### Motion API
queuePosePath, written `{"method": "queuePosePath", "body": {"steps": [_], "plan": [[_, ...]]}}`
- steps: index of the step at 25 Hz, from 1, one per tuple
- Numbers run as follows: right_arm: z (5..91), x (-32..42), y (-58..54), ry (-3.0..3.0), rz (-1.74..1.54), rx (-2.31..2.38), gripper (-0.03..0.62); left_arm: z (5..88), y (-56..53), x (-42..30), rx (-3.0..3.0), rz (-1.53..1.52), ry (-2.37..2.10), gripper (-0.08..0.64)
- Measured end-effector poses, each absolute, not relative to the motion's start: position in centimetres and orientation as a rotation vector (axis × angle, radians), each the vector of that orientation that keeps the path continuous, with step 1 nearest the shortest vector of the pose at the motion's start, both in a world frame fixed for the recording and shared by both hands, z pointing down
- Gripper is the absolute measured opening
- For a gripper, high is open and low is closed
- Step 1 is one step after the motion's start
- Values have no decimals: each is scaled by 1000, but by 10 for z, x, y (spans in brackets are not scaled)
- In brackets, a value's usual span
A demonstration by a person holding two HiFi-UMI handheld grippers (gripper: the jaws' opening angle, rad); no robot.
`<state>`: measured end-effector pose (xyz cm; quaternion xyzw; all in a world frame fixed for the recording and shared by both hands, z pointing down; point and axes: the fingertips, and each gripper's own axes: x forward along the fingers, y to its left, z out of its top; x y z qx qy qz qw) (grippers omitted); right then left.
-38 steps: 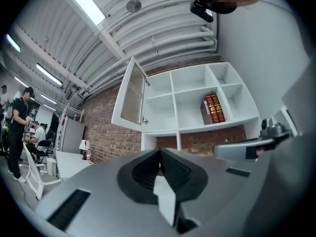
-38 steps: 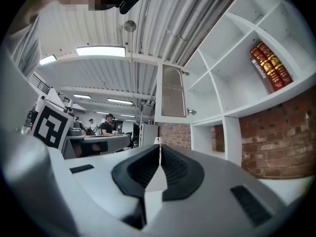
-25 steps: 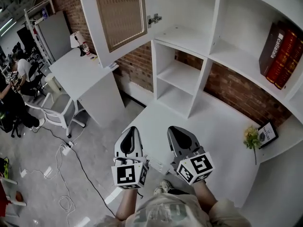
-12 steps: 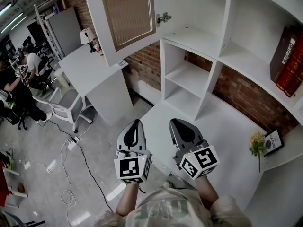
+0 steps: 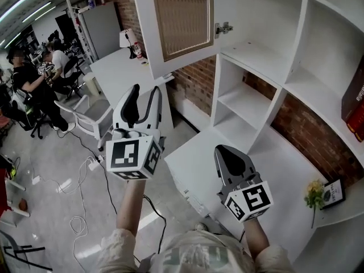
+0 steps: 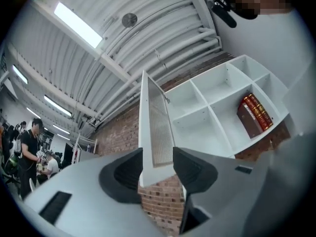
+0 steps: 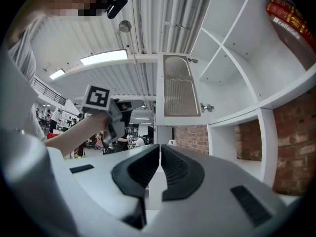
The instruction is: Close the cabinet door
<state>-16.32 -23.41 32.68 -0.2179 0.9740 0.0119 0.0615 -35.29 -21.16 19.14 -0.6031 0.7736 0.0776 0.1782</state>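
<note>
- The right claw point(image 5: 226, 152) is hovering low over the white tabletop point(image 5: 273, 169), its jaws pressing together with nothing between them
- The left claw point(image 5: 146, 91) is pointing upward, higher than the right one, its jaws opening and its pads gripping nothing
- The cabinet door point(image 5: 182, 19) is hanging wide open above and beyond the left claw; in the left gripper view its lower corner is showing through the gap between those jaws, clear of the pads
- The white shelf unit point(image 5: 259, 56) is standing behind, with red books point(image 5: 355, 110) sitting in a right-hand compartment
- People point(image 5: 34, 75) are sitting far off at the left
</note>
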Motion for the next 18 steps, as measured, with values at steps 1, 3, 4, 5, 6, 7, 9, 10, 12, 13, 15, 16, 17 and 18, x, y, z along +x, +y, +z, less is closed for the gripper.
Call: {"method": "queuePosePath", "body": {"steps": [1, 3, 4, 5, 6, 7, 9, 10, 12, 13, 15, 16, 17, 18], "plan": [[324, -165, -233, 2946, 43, -649, 23, 177, -219, -362, -1699, 224, 2182, 184], [320, -167, -230, 2949, 57, -629, 23, 155, -236, -381, -1708, 237, 2192, 199], [319, -168, -229, 2950, 62, -621, 23, 147, -245, -389, -1721, 240, 2201, 207], [319, -168, -228, 2950, 65, -615, 23, 142, -254, -396, -1734, 238, 2209, 211], [318, -168, -228, 2948, 65, -611, 23, 137, -262, -402, -1746, 233, 2216, 213], [318, -168, -228, 2945, 63, -609, 23, 134, -270, -407, -1756, 231, 2221, 213], [317, -168, -230, 2941, 58, -607, 23, 131, -283, -416, -1779, 241, 2229, 212], [317, -168, -231, 2940, 59, -608, 23, 131, -289, -420, -1799, 248, 2236, 212], [316, -166, -234, 2939, 63, -610, 23, 135, -302, -428, -1840, 256, 2253, 212], [316, -165, -236, 2936, 66, -612, 23, 137, -308, -432, -1856, 254, 2263, 212], [314, -162, -239, 2931, 70, -613, 23, 141, -318, -439, -1874, 236, 2287, 212], [313, -161, -241, 2930, 71, -612, 23, 142, -322, -441, -1880, 228, 2296, 210], [313, -160, -243, 2929, 72, -609, 23, 144, -324, -442, -1889, 226, 2298, 210], [313, -159, -245, 2930, 73, -607, 23, 144, -326, -441, -1903, 230, 2295, 206]]}}
